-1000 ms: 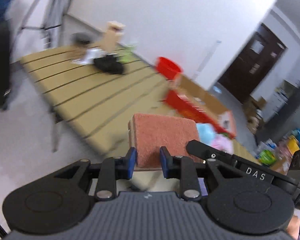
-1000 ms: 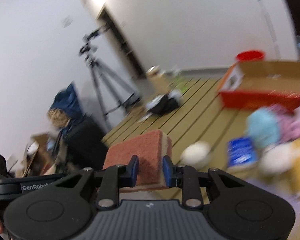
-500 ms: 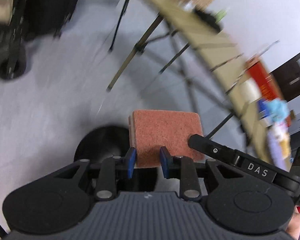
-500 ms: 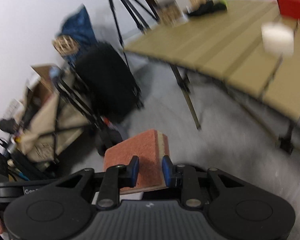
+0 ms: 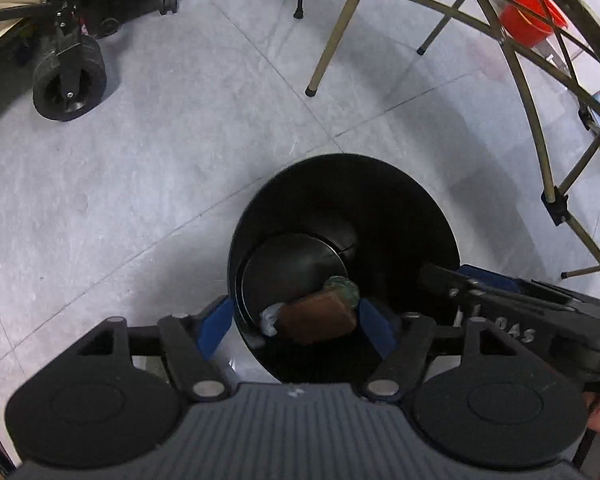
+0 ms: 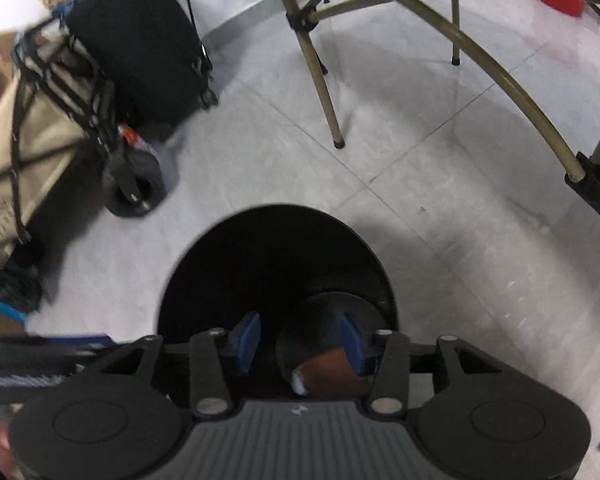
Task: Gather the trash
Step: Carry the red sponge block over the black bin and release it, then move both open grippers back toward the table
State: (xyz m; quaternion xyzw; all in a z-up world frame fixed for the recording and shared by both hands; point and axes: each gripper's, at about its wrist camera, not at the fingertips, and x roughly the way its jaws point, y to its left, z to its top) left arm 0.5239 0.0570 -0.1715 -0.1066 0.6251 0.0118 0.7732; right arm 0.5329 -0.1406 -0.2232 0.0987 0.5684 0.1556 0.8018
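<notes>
A black round trash bin (image 5: 384, 208) stands on the grey floor right under both grippers. The reddish-brown sponge (image 5: 316, 318) lies loose down inside it, beside a crumpled white scrap (image 5: 270, 318) and a greenish lump (image 5: 342, 288). My left gripper (image 5: 296, 328) points steeply down over the bin's rim, its jaws opening, with no pad touching the sponge. My right gripper (image 6: 300, 342) hangs over the same bin (image 6: 260, 248), jaws also opening, and the sponge (image 6: 332, 372) sits far below its blue pads.
Olive folding-table legs (image 5: 332, 40) stand just beyond the bin. A cart wheel (image 5: 70, 84) and a black suitcase (image 6: 140, 40) are to the left. A red bucket (image 5: 528, 12) sits far right. A hand shows at the lower right edge.
Both grippers swung down from table height to above the bin. Each was shut on the sponge before; both have let go, their jaws are wider, and the sponge now lies in the bin.
</notes>
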